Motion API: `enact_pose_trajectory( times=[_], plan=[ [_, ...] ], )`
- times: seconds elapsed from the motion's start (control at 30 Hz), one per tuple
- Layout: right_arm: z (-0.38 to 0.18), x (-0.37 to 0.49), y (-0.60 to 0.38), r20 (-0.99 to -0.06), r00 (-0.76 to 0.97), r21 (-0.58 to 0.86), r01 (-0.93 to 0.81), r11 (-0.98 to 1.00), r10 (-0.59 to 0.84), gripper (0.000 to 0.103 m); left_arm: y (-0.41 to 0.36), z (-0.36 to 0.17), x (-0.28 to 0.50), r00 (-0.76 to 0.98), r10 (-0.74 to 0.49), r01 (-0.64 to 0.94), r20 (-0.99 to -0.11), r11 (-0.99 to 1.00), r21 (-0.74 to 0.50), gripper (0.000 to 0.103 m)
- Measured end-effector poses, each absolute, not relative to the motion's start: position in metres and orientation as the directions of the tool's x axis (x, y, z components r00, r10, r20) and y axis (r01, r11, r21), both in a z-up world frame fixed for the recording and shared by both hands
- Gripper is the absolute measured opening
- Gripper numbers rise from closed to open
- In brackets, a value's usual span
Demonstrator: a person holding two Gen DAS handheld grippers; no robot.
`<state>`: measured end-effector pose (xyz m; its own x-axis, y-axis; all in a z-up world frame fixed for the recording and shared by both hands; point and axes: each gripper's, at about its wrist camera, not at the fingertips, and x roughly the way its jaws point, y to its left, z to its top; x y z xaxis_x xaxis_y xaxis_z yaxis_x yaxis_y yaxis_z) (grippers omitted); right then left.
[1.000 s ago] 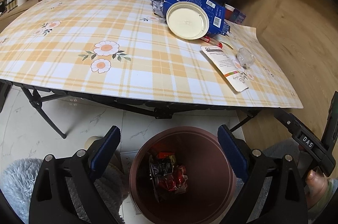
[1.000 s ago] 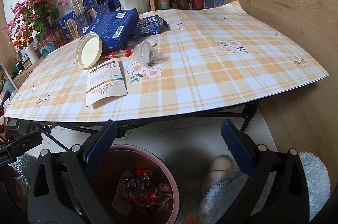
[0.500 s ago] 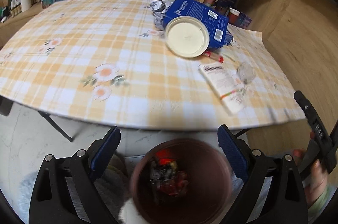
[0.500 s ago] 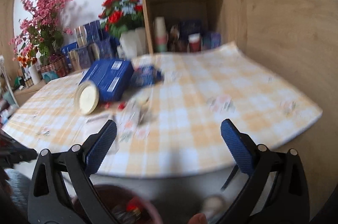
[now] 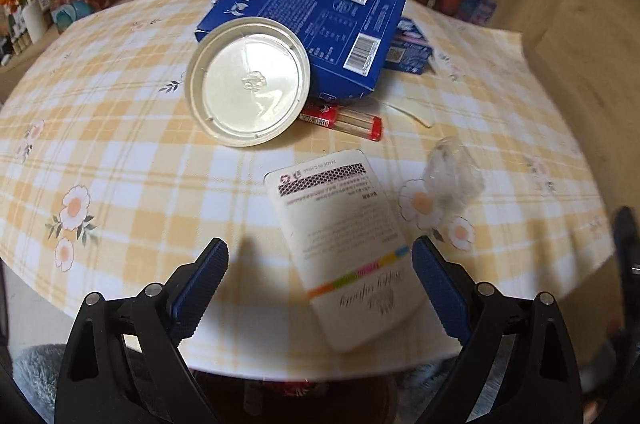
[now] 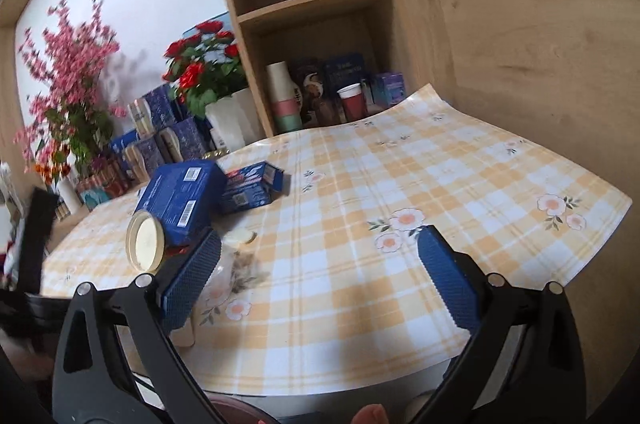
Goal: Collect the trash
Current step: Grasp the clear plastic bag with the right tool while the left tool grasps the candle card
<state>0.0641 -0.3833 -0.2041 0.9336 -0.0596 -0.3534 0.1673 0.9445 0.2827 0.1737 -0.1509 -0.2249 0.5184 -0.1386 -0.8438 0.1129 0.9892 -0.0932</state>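
White pouch [image 5: 346,244]: flat on desk [image 5: 140,152], directly ahead of left tongs [image 5: 320,284], long axis slanting away leftward. Both tongs wide, empty; right tongs [image 6: 318,276] farther off.

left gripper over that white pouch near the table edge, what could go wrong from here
The flat white pouch lies flush on the checked tablecloth, so the open left gripper may pinch cloth instead, or slide the pouch off the near edge. The crumpled clear plastic wrapper sits beside it and could get knocked away.
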Motion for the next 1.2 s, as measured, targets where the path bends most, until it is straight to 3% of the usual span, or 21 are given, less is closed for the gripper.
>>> enact_pose_trajectory(
  times=[0.27,0.43,0.5,0.57,0.67,0.87,1.1,1.2],
  plan=[
    [-0.208,0.062,-0.400,-0.339,0.940,0.341,0.152,0.928,-0.029,0.097,-0.180,-0.243,0.189,0.534,-0.033,0.126,-0.845,0.991,0.041,0.094],
    [-0.207,0.063,-0.392,-0.336,0.942,0.320,0.111,0.941,0.003,0.097,-0.175,-0.242,0.197,0.543,-0.027,0.115,-0.840,0.992,0.043,0.095],
    [-0.207,0.066,-0.391,-0.339,0.941,0.327,0.099,0.940,0.019,0.097,-0.170,-0.242,0.195,0.550,-0.042,0.122,-0.834,0.992,0.030,0.093],
    [-0.209,0.070,-0.389,-0.349,0.936,0.334,0.082,0.939,0.042,0.097,-0.164,-0.240,0.191,0.566,-0.061,0.142,-0.822,0.990,0.025,0.076],
    [-0.214,0.081,-0.381,-0.378,0.922,0.341,0.053,0.938,0.086,0.097,-0.151,-0.236,0.187,0.562,-0.102,0.165,-0.821,0.986,-0.009,0.069],
    [-0.221,0.112,-0.361,-0.414,0.902,0.302,0.009,0.953,0.122,0.097,-0.106,-0.214,0.172,0.613,-0.160,0.112,-0.774,0.987,-0.116,0.067],
    [-0.225,0.141,-0.336,-0.419,0.885,0.319,-0.067,0.945,0.204,0.097,-0.080,-0.181,0.153,0.684,-0.158,0.118,-0.712,0.987,-0.106,0.067],
    [-0.231,0.156,-0.322,-0.470,0.857,0.300,-0.070,0.952,0.211,0.086,-0.071,-0.175,0.149,0.692,-0.163,0.124,-0.704,0.987,-0.106,0.067]
  ],
)
